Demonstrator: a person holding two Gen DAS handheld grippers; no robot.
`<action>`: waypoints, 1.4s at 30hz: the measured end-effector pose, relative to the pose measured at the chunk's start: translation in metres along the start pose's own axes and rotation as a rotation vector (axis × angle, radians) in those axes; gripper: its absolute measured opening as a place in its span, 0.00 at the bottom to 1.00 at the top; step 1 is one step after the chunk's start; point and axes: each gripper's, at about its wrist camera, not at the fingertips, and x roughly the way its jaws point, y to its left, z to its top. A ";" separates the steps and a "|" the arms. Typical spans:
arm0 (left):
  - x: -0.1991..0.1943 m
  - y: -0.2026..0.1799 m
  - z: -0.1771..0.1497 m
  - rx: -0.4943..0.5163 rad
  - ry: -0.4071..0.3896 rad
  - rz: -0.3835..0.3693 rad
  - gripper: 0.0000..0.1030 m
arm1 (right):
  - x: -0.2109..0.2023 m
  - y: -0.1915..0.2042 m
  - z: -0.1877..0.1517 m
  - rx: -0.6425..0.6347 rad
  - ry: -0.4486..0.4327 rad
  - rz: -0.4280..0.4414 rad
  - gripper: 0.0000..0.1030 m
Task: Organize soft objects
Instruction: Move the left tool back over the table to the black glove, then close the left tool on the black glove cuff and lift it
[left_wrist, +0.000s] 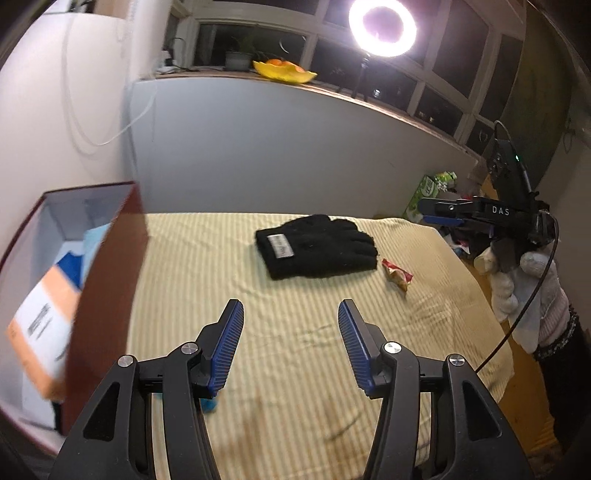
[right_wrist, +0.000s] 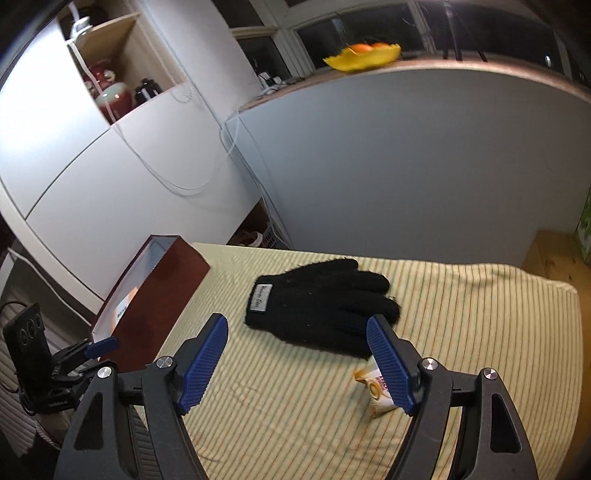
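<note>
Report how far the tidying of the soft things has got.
Done, it seems: the red box already holds folded blue cloth and an orange pack. In hand: nothing; the left gripper and right gripper are both open and empty. Left: the black gloves lie on the striped cloth beside a snack wrapper.

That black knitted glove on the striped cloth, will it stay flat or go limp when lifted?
The black glove looks fuzzy and knitted, so it would probably droop from wherever it is pinched. It seems light, and its fluffy surface should grip rather than slip. It lies flat, so rolling is unlikely.
</note>
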 end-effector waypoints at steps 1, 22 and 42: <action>0.007 -0.003 0.003 -0.001 0.007 -0.006 0.51 | 0.004 -0.005 0.001 0.011 0.012 0.010 0.72; 0.151 0.019 0.060 -0.251 0.191 -0.044 0.51 | 0.088 -0.076 0.011 0.177 0.149 -0.010 0.72; 0.201 0.031 0.064 -0.233 0.270 0.002 0.51 | 0.123 -0.074 0.014 0.145 0.192 -0.032 0.72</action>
